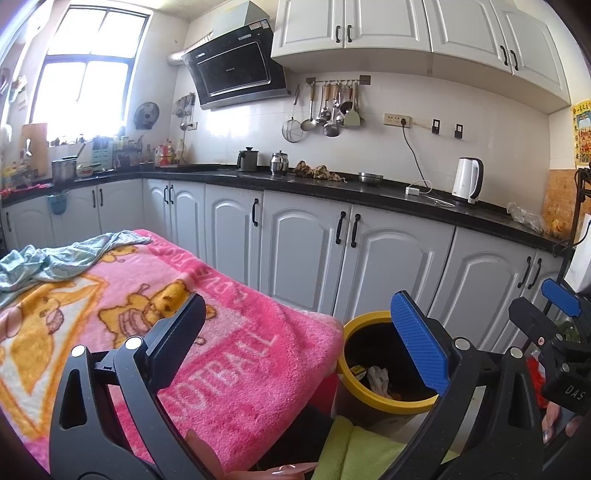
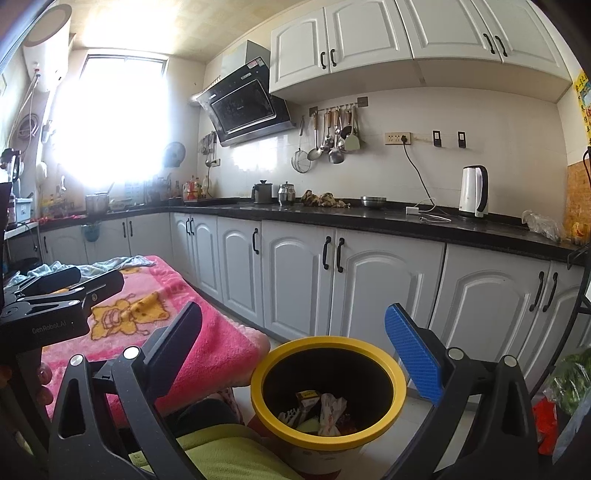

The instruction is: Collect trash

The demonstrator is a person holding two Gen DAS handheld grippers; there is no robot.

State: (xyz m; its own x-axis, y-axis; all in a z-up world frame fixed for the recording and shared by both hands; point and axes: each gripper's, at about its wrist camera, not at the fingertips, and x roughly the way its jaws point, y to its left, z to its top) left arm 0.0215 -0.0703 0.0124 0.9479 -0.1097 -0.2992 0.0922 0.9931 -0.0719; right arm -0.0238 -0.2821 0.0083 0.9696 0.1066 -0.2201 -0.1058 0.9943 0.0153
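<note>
Left claw [image 1: 299, 339]: spread wide, empty, lower centre of frame over pink blanket [image 1: 229, 350]. Right claw [image 2: 295, 350]: spread wide, empty. Yellow-rimmed trash bin [image 2: 388, 417], lower centre, holding wrappers [image 2: 328, 410].

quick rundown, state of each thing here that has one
left gripper: open, nothing between the fingers
right gripper: open, empty
yellow-rimmed bin: upright, no lid, some trash at the bottom
pink blanket: spread flat over the table
blue-green cloth: crumpled on the blanket's far end
lower cabinet doors: shut
upper cabinet doors: shut
white kettle: upright, lid down
</note>
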